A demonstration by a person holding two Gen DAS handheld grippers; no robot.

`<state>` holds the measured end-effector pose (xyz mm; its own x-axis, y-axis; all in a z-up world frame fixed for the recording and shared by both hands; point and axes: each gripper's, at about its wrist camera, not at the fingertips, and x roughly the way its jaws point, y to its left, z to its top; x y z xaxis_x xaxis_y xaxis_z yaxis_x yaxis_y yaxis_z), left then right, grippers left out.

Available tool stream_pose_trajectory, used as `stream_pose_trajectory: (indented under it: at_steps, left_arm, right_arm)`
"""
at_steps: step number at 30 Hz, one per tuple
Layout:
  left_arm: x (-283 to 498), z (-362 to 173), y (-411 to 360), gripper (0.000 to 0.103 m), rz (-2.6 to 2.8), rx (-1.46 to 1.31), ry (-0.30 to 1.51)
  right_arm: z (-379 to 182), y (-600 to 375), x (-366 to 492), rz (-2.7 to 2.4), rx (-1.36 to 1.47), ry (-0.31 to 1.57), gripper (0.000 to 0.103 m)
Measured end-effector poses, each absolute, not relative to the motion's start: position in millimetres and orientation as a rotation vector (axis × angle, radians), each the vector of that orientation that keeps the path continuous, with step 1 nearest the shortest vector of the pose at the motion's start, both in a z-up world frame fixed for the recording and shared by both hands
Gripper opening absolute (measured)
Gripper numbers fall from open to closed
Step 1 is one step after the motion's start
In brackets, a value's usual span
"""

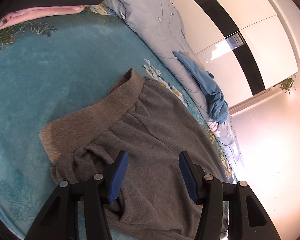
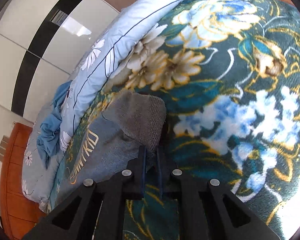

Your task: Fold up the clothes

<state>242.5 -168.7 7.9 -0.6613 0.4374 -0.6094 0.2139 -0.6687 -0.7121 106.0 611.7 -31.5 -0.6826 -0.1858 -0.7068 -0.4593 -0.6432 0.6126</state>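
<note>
On the bed, over a teal flowered blanket (image 1: 50, 64), grey trousers (image 1: 146, 132) lie spread with the ribbed waistband (image 1: 102, 118) toward the far side. The left tool (image 1: 153, 177) hangs above the trouser cloth just below the waistband, its blue pads (image 1: 119, 177) spread apart and gripping nothing. In the right wrist view, the right tool (image 2: 151, 161) has its fingers pressed almost together, pinching a ribbed grey edge of the trousers (image 2: 144, 116); gold lettering shows on the cloth beside it. A pale blue flowered quilt (image 1: 154, 20) lies bunched along the far edge of the blanket, with a crumpled blue garment (image 1: 208, 84) on top of it. A stack of folded clothes (image 1: 50, 2), pink at the bottom, sits at the far corner, well apart from both tools. A white wardrobe (image 1: 240, 40) stands beyond the bed.
</note>
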Motion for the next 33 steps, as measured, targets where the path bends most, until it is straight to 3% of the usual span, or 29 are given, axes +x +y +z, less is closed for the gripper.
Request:
stream_pose_trajectory:
  at_steps: [6, 10, 15, 17, 21, 26, 33]
  left_arm:
    - [245.7, 3.0, -177.6, 0.059, 2.458, -1.211, -1.261]
    - [247.1, 3.3, -179.0, 0.060, 2.460, -1.210, -1.266]
    - [252.4, 11.8, -188.4, 0.061, 2.525, -1.186, -1.258]
    - [257.0, 14.5, -194.3, 0.061, 2.580, -1.191, -1.244]
    - [272.7, 10.4, -205.9, 0.063, 2.689, -1.205, -1.241]
    - [286.5, -21.7, -217.7, 0.064, 2.593, -1.263, -1.386]
    - [285.4, -40.1, -215.8, 0.064, 2.469, -1.257, -1.449]
  right_arm:
    - [-26.9, 614.6, 104.2, 2.454, -1.166, 1.236, 0.012]
    - [-30.0, 618.3, 98.7, 2.422, -1.155, 1.252, 0.026]
    - [-21.7, 618.2, 102.3, 2.413, -1.129, 1.280, 0.026]
    - [-7.4, 616.1, 115.7, 2.449, -1.098, 1.251, 0.027]
    - [21.3, 611.9, 144.5, 2.519, -1.034, 1.190, 0.037]
    - [22.7, 604.0, 194.4, 2.493, -1.079, 1.150, 0.038]
    - [22.6, 603.2, 280.7, 2.422, -1.100, 1.190, 0.040]
